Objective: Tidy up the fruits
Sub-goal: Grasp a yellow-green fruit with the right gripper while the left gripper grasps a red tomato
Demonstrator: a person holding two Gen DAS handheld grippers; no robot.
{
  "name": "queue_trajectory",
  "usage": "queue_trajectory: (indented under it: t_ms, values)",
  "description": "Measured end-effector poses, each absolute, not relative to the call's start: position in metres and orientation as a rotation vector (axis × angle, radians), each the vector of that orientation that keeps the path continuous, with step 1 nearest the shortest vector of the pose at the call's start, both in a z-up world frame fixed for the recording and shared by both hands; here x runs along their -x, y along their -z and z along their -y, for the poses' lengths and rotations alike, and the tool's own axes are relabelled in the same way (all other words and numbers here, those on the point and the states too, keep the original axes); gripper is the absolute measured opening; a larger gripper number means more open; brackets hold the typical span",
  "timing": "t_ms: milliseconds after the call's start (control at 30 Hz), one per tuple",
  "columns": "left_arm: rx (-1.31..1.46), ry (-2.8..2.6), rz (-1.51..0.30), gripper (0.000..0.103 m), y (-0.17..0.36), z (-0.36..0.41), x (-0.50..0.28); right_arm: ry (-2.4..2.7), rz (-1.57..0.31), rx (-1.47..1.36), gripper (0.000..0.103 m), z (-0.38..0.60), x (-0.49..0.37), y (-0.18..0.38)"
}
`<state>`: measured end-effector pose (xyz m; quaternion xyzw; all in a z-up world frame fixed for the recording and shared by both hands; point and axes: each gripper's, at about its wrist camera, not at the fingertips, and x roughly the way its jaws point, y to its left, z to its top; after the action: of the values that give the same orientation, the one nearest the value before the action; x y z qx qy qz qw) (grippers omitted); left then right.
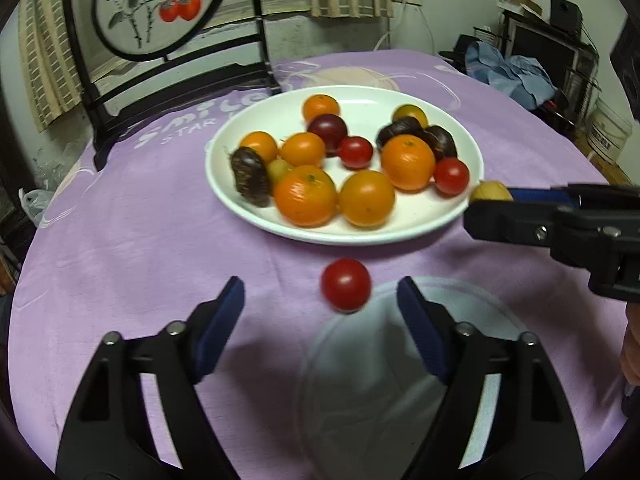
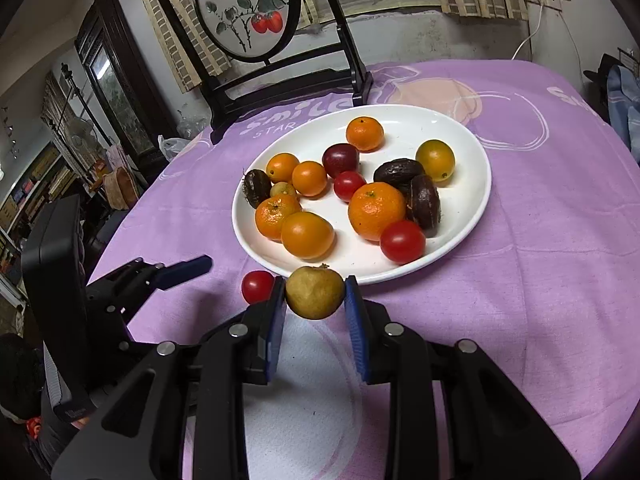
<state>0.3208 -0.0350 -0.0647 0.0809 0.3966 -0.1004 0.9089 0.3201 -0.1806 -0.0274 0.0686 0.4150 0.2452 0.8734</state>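
Note:
A white plate (image 1: pixel 400 98) on the purple tablecloth holds several oranges, cherry tomatoes and dark passion fruits; it also shows in the right wrist view (image 2: pixel 476 200). My left gripper (image 1: pixel 320 300) is open, and a red cherry tomato (image 1: pixel 346 285) is just ahead between its fingertips, blurred, over the near edge of a clear plastic lid (image 1: pixel 480 304). My right gripper (image 2: pixel 315 292) is shut on a yellow-green fruit (image 2: pixel 315 292) and holds it by the plate's near rim. The right gripper (image 1: pixel 486 204) enters the left wrist view from the right. The tomato (image 2: pixel 257 286) shows left of the right fingers.
A dark wooden stand with a round persimmon painting (image 1: pixel 160 4) stands at the table's far left. Clothes and shelves (image 1: pixel 516 72) lie beyond the table at the right. A cabinet (image 2: pixel 116 80) stands left of the table.

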Motion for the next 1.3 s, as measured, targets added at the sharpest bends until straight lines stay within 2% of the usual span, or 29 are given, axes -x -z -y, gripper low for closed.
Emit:
queue_trajectory:
  t_ms: [67, 233, 500, 733, 867, 1100, 1300]
  values:
    - [-0.16, 0.222, -0.823, 0.067, 0.066, 0.037, -0.322, -0.509, -0.864, -0.145, 0.03, 0.182, -0.32, 0.027]
    - [-0.139, 0.224, -0.831, 0.06, 0.07, 0.039, -0.326, -0.512, -0.856, -0.162, 0.03, 0.184, -0.32, 0.024]
    - [-0.142, 0.216, -0.843, 0.055, 0.074, 0.048, -0.329, -0.511, -0.85, -0.163, 0.03, 0.185, -0.318, 0.022]
    - [-0.135, 0.211, -0.87, 0.034, 0.08, 0.047, -0.332, -0.495, -0.856, -0.168, 0.03, 0.187, -0.32, 0.022]
    - [-0.14, 0.202, -0.868, 0.03, 0.082, 0.046, -0.332, -0.51, -0.848, -0.178, 0.03, 0.189, -0.318, 0.019]
    - [-0.067, 0.197, -0.878, 0.029, 0.078, 0.04, -0.325, -0.519, -0.845, -0.182, 0.03, 0.19, -0.316, 0.017]
    - [-0.037, 0.179, -0.803, 0.029, 0.059, 0.041, -0.29, -0.516, -0.833, -0.186, 0.03, 0.193, -0.309, 0.019]
